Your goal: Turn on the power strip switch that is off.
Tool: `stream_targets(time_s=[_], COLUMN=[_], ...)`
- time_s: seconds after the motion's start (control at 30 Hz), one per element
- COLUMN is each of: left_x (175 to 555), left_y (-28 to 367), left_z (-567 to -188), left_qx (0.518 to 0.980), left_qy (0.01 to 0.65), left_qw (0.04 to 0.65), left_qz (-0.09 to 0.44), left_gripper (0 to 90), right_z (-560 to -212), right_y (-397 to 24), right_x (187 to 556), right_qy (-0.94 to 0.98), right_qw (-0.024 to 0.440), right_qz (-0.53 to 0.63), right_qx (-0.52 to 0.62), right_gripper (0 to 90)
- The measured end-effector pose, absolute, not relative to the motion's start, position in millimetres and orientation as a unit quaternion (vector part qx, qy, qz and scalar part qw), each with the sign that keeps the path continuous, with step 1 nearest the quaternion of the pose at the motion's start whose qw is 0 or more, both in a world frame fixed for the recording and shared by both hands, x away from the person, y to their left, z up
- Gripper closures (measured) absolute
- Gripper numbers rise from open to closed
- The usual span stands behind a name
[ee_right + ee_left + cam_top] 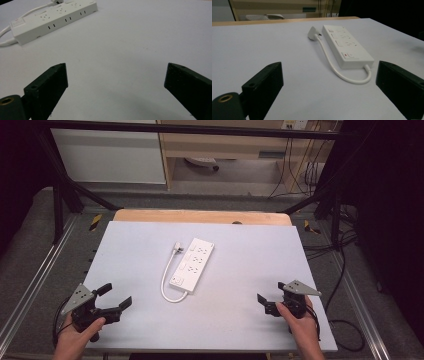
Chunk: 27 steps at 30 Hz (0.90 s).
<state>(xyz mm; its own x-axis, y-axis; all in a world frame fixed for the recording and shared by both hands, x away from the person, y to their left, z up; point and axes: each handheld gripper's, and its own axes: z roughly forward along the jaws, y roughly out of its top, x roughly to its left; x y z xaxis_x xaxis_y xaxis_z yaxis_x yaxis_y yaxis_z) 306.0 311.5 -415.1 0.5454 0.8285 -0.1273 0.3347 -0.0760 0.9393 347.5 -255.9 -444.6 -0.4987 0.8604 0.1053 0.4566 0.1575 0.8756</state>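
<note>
A white power strip lies at the middle of the pale table top, its short white cable looping back to a white plug beside it. My left gripper rests at the near left corner, jaws wide open and empty, aimed at the power strip and the plug. My right gripper sits at the near right edge, also open with nothing between its jaws. In the right gripper view the power strip lies far off at the upper left.
A wooden board edge runs along the table's far side. Black frame legs stand at both back corners. Cables trail on the floor to the right, and a cabinet stands behind.
</note>
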Motion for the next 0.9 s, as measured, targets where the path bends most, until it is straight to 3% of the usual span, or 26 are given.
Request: stream_targets(time_s=[0.43, 0.9], left_x=[303.2, 330.0], left_y=[307.8, 288.2], left_z=[-409.0, -383.7], left_qx=[0.683, 0.690], left_qy=[0.416, 0.402], left_qw=[0.558, 0.561], left_qz=[0.221, 0.218], left_gripper=[6.9, 7.3], right_z=[-442.9, -439.1], right_y=[-252.8, -251.0], right_x=[346.7, 345.5], right_qy=[0.728, 0.721], right_qw=[0.220, 0.222], right_qz=[0.470, 0.481], right_qx=[0.448, 0.447], right_gripper=[4.6, 4.0])
